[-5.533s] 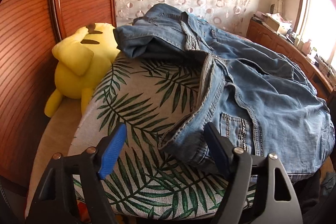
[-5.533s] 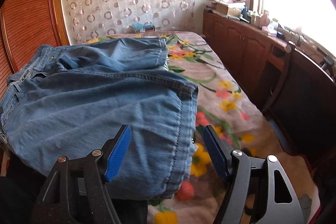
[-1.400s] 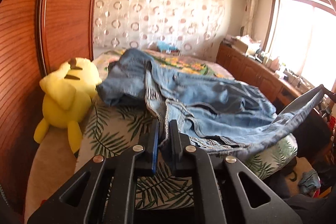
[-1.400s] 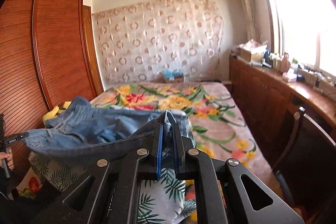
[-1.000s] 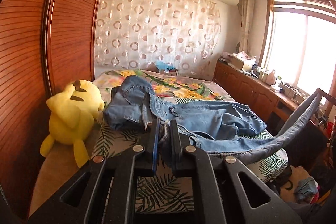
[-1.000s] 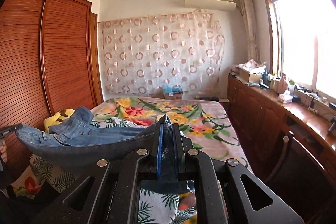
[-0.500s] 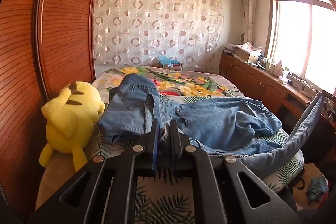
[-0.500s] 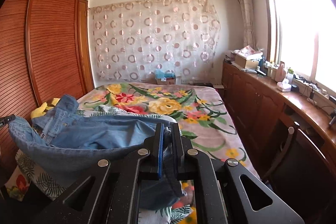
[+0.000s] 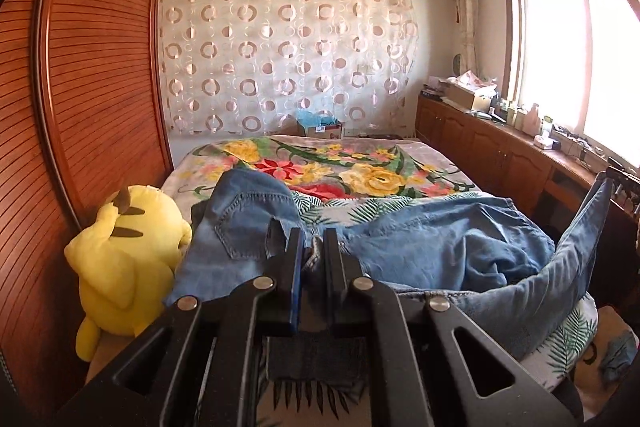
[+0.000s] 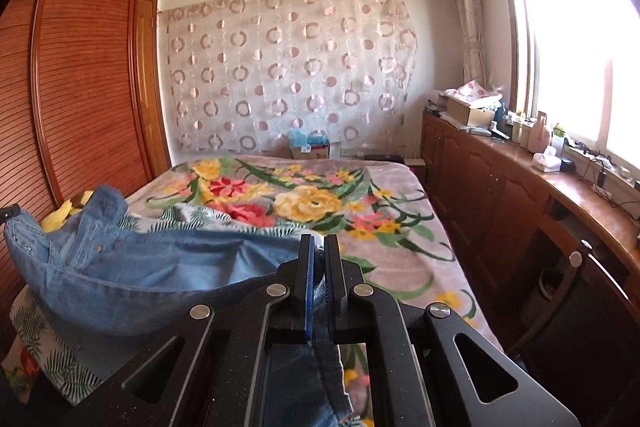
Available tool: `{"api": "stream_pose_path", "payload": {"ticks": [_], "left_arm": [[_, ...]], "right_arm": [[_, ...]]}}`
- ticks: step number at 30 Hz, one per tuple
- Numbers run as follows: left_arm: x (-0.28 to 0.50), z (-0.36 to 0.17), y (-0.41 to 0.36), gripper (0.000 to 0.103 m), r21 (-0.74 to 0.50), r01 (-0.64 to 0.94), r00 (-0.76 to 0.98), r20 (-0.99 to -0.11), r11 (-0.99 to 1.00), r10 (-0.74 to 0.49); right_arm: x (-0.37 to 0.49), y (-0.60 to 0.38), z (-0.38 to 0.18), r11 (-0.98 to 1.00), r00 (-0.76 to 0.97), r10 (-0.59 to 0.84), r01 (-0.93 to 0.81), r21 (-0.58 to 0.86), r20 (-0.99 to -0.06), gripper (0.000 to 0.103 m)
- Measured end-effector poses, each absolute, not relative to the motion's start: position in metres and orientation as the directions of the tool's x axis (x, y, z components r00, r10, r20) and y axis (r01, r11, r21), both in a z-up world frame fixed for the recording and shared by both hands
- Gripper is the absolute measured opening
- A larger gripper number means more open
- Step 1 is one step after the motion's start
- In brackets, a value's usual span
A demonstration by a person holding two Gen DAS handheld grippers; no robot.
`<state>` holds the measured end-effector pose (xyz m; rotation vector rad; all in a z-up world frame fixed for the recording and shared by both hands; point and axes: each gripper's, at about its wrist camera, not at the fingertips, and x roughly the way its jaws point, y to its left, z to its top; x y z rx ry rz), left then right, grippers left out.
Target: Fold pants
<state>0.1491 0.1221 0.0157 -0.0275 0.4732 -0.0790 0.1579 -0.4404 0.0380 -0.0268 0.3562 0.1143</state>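
Note:
Blue denim pants lie spread across the near end of the bed, over a palm-leaf cover. My left gripper is shut on a fold of the denim at the waist end, beside a back pocket. One edge of the pants rises in a band to the far right, up to the other gripper's tip. In the right wrist view my right gripper is shut on the pants at their other end. From there the cloth sags in a long curve leftward to the left gripper's tip at the frame edge.
A yellow plush toy sits against the wooden wardrobe on the left. The floral bedspread stretches to the curtained far wall. A wooden cabinet with clutter runs under the window on the right. A dark chair stands near the bed.
Both grippers have carried the held pants forward over the bed and slightly lower. The denim now lies flatter and farther up the bed, and the edge between the grippers sags more.

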Motion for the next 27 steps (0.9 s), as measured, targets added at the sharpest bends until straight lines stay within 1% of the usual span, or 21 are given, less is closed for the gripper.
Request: {"api": "stream_pose_path", "payload": {"ticks": [4, 14, 19, 22, 27], "left_arm": [[0.172, 0.016, 0.127, 0.01, -0.046, 0.057, 0.886, -0.459, 0.997, -0.072], [0.239, 0.013, 0.126, 0.01, -0.03, 0.048, 0.874, -0.483, 0.998, -0.057], [0.27, 0.012, 0.129, 0.01, -0.026, 0.033, 0.869, -0.493, 0.999, -0.041], [0.287, 0.006, 0.131, 0.01, -0.021, 0.02, 0.861, -0.507, 1.0, -0.028], [0.324, -0.022, 0.134, 0.01, -0.003, 0.008, 0.822, -0.57, 1.0, -0.008]], "right_arm": [[0.173, -0.44, 0.035, 0.994, 0.935, 0.108, -0.11, 0.011, -0.339, 0.004], [0.232, -0.43, 0.031, 0.994, 0.927, 0.093, -0.108, -0.022, -0.364, 0.004], [0.259, -0.43, 0.031, 0.994, 0.926, 0.094, -0.108, -0.017, -0.365, 0.004], [0.279, -0.426, 0.027, 0.994, 0.92, 0.089, -0.107, -0.026, -0.381, 0.004], [0.328, -0.418, 0.004, 0.994, 0.888, 0.066, -0.099, -0.049, -0.456, 0.004]]}}
